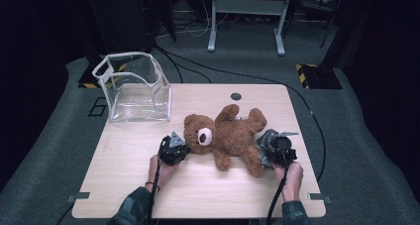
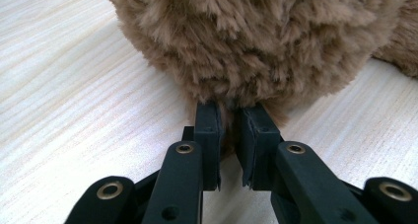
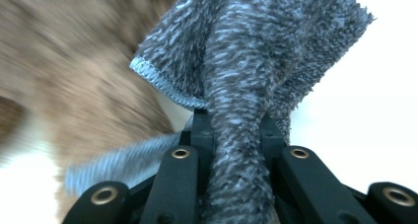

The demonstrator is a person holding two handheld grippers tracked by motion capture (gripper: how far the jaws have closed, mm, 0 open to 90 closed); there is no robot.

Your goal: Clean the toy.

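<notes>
The left gripper (image 2: 229,135) is pinching the teddy bear (image 1: 223,136) by its head fur, steadying it mid-table, while the right gripper (image 3: 235,130) is clamping a grey cloth (image 3: 256,61) beside the bear's leg; wiping looks underway, unfinished.

The high view is dim around its edges: the floor and room fall into near black, while the pale table (image 1: 148,185) catches soft overhead light and throws only faint shadows. The left gripper view is bright and sharp, fur and wood grain crisp. The right gripper view is overexposed at its right side (the background washes out to white), and the brown fur at its left smears with motion blur.
</notes>
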